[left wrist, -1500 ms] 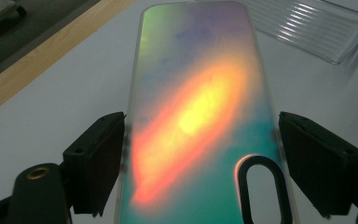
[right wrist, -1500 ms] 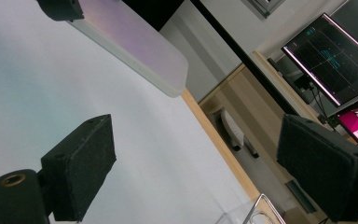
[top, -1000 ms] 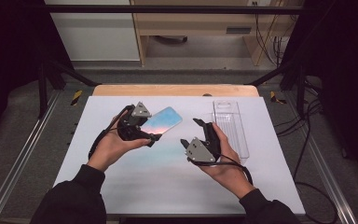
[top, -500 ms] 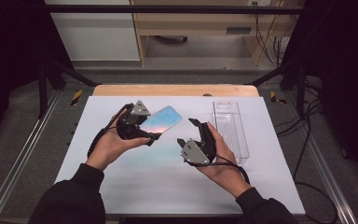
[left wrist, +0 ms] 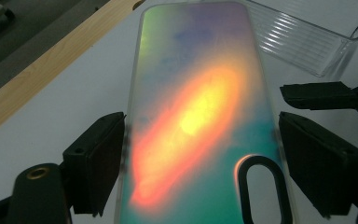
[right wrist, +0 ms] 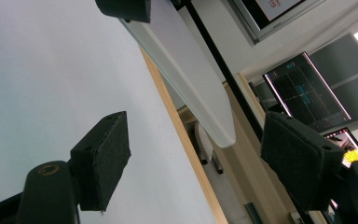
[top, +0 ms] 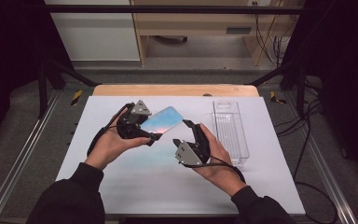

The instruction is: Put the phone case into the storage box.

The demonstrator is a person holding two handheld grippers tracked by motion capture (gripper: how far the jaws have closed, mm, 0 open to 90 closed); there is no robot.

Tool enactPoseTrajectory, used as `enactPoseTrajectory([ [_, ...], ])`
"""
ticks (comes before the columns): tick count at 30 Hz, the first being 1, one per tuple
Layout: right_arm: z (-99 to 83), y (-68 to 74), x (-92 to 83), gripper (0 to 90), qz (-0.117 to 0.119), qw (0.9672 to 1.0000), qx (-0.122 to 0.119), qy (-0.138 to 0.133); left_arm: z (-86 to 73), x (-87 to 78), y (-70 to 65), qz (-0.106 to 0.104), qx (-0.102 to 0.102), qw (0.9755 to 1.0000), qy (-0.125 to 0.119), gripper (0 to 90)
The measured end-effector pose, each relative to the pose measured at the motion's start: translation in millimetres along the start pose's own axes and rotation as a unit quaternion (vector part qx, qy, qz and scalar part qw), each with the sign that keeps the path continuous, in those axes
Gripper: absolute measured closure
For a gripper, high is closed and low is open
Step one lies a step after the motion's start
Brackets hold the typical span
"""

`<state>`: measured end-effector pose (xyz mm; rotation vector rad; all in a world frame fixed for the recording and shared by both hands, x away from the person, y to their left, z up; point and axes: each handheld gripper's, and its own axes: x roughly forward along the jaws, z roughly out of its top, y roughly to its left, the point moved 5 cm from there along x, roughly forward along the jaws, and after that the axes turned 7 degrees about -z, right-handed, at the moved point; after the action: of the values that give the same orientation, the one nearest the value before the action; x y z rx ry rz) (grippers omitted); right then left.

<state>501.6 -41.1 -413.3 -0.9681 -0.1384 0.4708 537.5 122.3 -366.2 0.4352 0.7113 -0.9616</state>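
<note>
An iridescent phone case (top: 165, 119) is held tilted above the white mat, with my left gripper (top: 150, 128) shut on its long edges. In the left gripper view both pads press the sides of the case (left wrist: 191, 107), beside its camera cutout. My right gripper (top: 182, 133) hovers just right of the case's near end. Its jaws have just been closing a little but stand open. In the right gripper view the case (right wrist: 191, 70) runs edge-on ahead of the pads, and neither touches it. One right jaw tip (left wrist: 326, 95) shows beside the case.
A clear plastic tray (top: 230, 130) lies on the right of the white mat (top: 121, 186), close behind the right hand. A wooden table edge (top: 168, 90) runs along the far side. Metal rails flank the table, and cables hang at the right.
My right gripper has shifted a little to the left, closer to the phone case. The left gripper and the case have stayed in place.
</note>
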Motion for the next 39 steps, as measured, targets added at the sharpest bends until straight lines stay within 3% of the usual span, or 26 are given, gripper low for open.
enactPoseTrajectory([
  [14,6.6,9.1,9.2,29.5,0.001,0.9998,-0.017,-0.006,-0.6,5.5,-3.0,-0.01,0.002,0.9999,0.01,16.6],
  [31,17.2,13.0,9.2,43.9,-0.004,0.9972,-0.071,-0.024,0.8,3.4,-7.2,-0.017,0.007,0.9998,0.011,16.6],
  [32,17.6,14.7,8.2,44.2,-0.005,0.9979,-0.062,-0.02,0.5,3.1,-7.1,-0.017,0.007,0.9998,0.011,16.6],
  [33,18.0,14.1,8.2,44.7,-0.003,0.9969,-0.074,-0.025,0.3,2.9,-7.0,-0.017,0.007,0.9998,0.01,16.6],
  [35,19.1,16.0,6.9,45.6,-0.005,0.9973,-0.069,-0.024,-0.8,2.8,-6.2,-0.016,0.005,0.9998,0.01,16.6],
  [36,20.0,15.3,6.6,46.1,-0.003,0.9962,-0.082,-0.03,-1.1,2.7,-5.8,-0.016,0.004,0.9998,0.01,16.6],
  [39,21.4,17.0,5.0,47.7,-0.002,0.9956,-0.087,-0.033,-1.9,2.8,-5.3,-0.016,0.003,0.9998,0.012,16.6],
])
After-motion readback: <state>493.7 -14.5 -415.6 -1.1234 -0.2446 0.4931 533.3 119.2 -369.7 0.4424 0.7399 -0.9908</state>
